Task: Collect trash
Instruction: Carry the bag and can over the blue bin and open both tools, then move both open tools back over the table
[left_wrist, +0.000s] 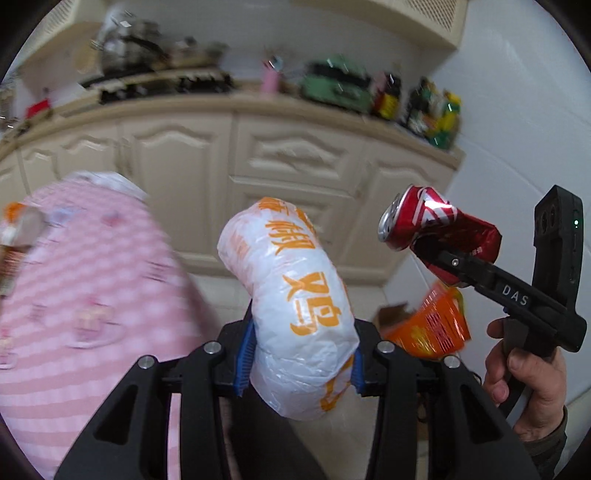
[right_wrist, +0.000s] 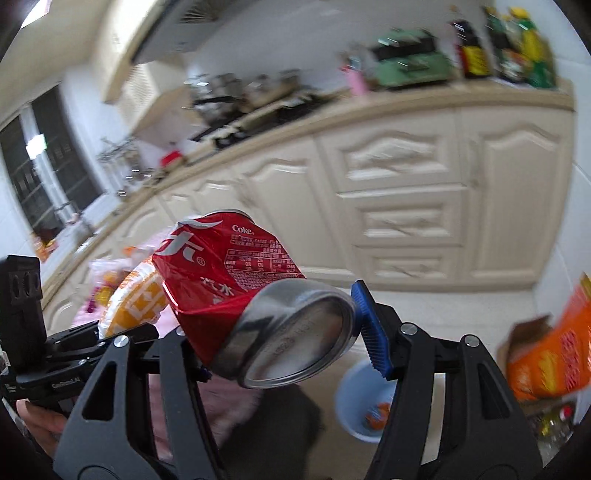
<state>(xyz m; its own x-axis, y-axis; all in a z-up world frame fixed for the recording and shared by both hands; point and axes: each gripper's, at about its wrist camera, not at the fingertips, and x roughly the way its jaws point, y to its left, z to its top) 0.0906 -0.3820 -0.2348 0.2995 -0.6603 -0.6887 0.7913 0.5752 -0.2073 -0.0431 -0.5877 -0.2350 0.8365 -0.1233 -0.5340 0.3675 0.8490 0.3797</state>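
My left gripper (left_wrist: 301, 360) is shut on a crumpled white plastic bag with orange characters (left_wrist: 295, 302), held up in the air between its blue pads. My right gripper (right_wrist: 284, 339) is shut on a crushed red Coke can (right_wrist: 236, 273), silver base toward the camera. In the left wrist view the can (left_wrist: 432, 225) and the right gripper (left_wrist: 439, 251) are at the right, close beside the bag. In the right wrist view the bag (right_wrist: 136, 299) shows at the left behind the can.
A table with a pink checked cloth (left_wrist: 85, 295) is at the left. Cream kitchen cabinets (left_wrist: 295, 155) with a cluttered counter stand ahead. An orange snack packet (left_wrist: 432, 325) lies at the right. A light blue bin (right_wrist: 364, 402) with scraps stands on the floor below.
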